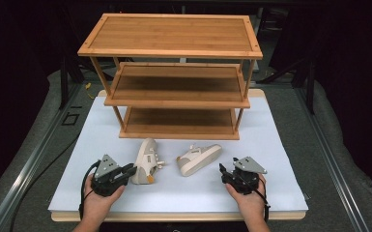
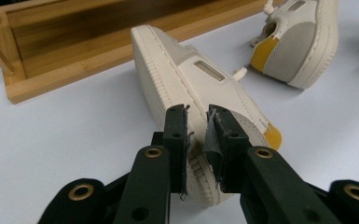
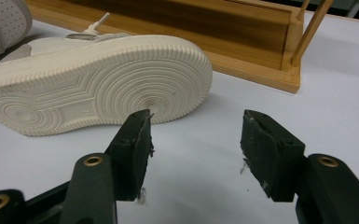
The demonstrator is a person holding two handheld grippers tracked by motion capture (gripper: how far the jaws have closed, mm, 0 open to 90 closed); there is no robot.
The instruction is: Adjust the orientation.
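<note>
Two cream sneakers with mustard heel tabs lie on the white board in front of a wooden rack. The left shoe point(image 1: 146, 157) point(image 2: 186, 74) lies on its side with the sole turned left. My left gripper point(image 1: 131, 170) point(image 2: 196, 114) is at its heel end, jaws nearly together, and the pads touch the sole's rim on both sides. The right shoe point(image 1: 200, 158) point(image 3: 98, 84) also lies tipped, its ribbed sole facing my right gripper point(image 1: 222, 169) point(image 3: 196, 126). That gripper stands open a short way off, with only bare board between its jaws.
The three-tier bamboo rack point(image 1: 174, 34) point(image 3: 242, 42) stands at the back of the white board point(image 1: 270, 145), its shelves bare. Dark grey table surface and metal rails run along both sides. A person's hands hold both grippers near the front edge.
</note>
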